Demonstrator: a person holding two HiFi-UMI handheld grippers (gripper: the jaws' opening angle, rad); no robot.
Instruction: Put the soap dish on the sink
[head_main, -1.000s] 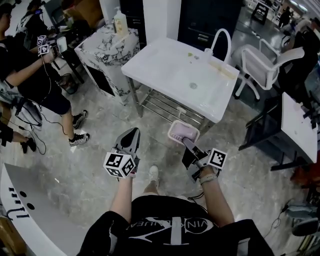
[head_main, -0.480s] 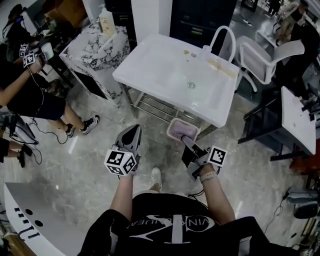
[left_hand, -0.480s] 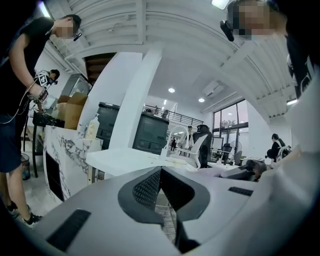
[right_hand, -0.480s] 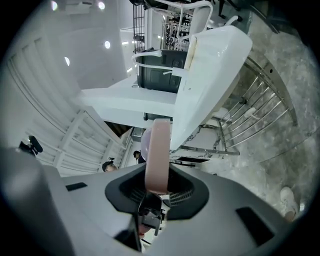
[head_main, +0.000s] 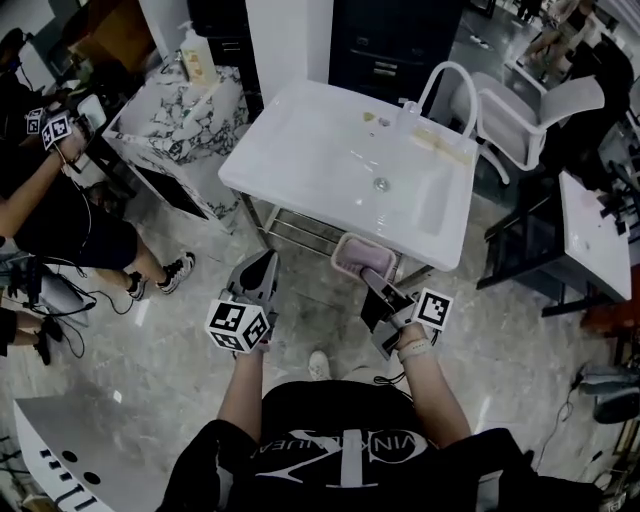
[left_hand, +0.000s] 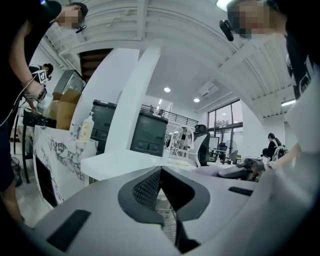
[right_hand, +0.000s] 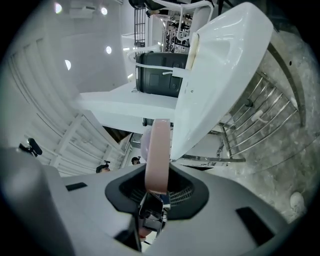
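Pink soap dish (head_main: 362, 257) pinched in R claw (head_main: 374, 284), near sink (head_main: 300, 150) front; dish inside unclear. L claw (head_main: 262, 266) pressed together, empty.

The sink (head_main: 330, 150) is glossy white and ceramic-looking, on a rack (head_main: 305, 225) of bare metal bars. The dish (head_main: 362, 258) looks like smooth, matt pink plastic. The left tool (head_main: 262, 270) and right tool (head_main: 370, 282) have matt grey plastic shells, and the left's pads (left_hand: 147, 187) are black and ribbed. The side tabletop (head_main: 160, 115) has a veined marble look. The floor (head_main: 140, 340) is polished, mottled stone.
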